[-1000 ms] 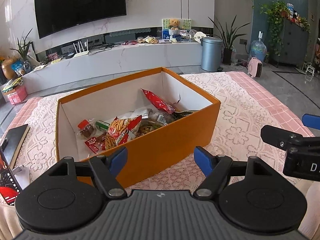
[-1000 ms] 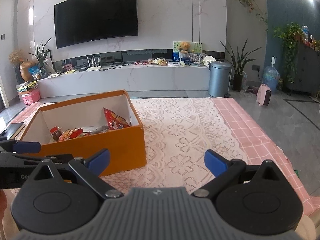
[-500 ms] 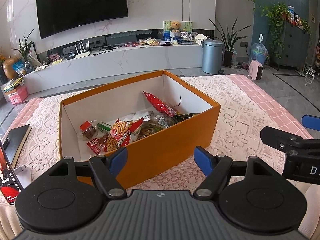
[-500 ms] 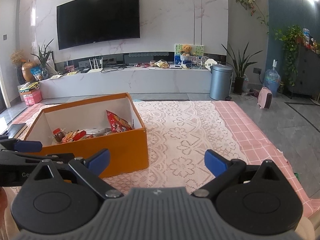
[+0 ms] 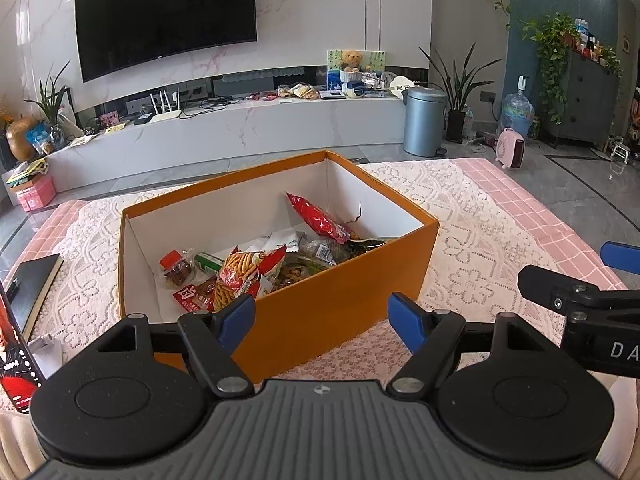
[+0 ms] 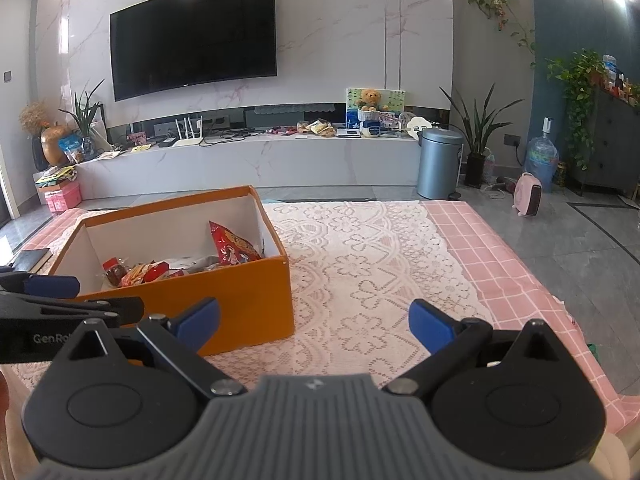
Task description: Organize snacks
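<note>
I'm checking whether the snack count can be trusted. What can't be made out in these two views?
- Left wrist view: the orange box has its near wall hiding the floor behind it, so snacks there are unseen.
- Right wrist view: the same wall covers most of the pile; only tops show.
- Left wrist view: the red packet carries print too small to read.
- Left wrist view: the black book is cut by the left edge.

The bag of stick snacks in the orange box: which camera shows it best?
The left wrist view: the bag of stick snacks lies close and nearly whole inside the orange box. In the right wrist view the box's front wall hides most of it, leaving a small red edge.
</note>
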`<state>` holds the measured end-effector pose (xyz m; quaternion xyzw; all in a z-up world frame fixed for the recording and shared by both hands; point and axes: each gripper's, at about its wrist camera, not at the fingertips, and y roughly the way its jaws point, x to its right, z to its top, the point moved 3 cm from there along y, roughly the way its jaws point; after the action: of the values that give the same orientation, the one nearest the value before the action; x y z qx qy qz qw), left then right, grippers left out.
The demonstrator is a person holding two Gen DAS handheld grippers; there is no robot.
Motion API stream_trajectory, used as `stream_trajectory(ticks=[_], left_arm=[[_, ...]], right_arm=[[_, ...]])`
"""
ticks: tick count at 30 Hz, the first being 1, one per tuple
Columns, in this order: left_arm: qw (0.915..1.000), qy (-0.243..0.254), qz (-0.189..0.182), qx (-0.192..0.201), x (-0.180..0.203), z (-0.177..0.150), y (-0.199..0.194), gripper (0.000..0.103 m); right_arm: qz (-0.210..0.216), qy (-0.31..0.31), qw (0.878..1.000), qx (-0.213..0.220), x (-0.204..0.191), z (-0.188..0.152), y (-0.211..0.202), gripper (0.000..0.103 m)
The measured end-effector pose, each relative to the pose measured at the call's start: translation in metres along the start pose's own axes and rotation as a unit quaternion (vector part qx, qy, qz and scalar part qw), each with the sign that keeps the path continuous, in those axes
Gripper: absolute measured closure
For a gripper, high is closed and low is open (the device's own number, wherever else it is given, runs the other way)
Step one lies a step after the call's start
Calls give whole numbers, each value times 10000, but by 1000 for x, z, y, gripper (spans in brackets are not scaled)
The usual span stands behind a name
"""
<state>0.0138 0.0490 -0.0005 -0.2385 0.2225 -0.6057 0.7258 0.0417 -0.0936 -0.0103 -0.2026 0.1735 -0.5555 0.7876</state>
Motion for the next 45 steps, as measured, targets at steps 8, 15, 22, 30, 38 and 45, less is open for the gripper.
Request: stream_trajectory(ticks=[8,15,22,30,38,45], left_arm=[[10000,-15,-5,14,0,0,-1,14],[10000,-10,-2,-9,0,2,-1,15],[10000,11,3,-14,0,2,-1,15],[10000,24,-1,-18,1,2,-1,15],[10000,36,-20,-20,0,2,0,15],[10000,51,-34,-7,-1,3,0,15]], right_arm=[[0,-4,10000,2,1,0,0,5],[-21,15,10000,10,2,-1,0,5],[-23,14,10000,2,2,-1,1,5],[-14,2,10000,-17,1,-1,1,5],[2,-26,10000,-54,1,-1,3,5],[10,-42,10000,-76,1,-2,4,4]])
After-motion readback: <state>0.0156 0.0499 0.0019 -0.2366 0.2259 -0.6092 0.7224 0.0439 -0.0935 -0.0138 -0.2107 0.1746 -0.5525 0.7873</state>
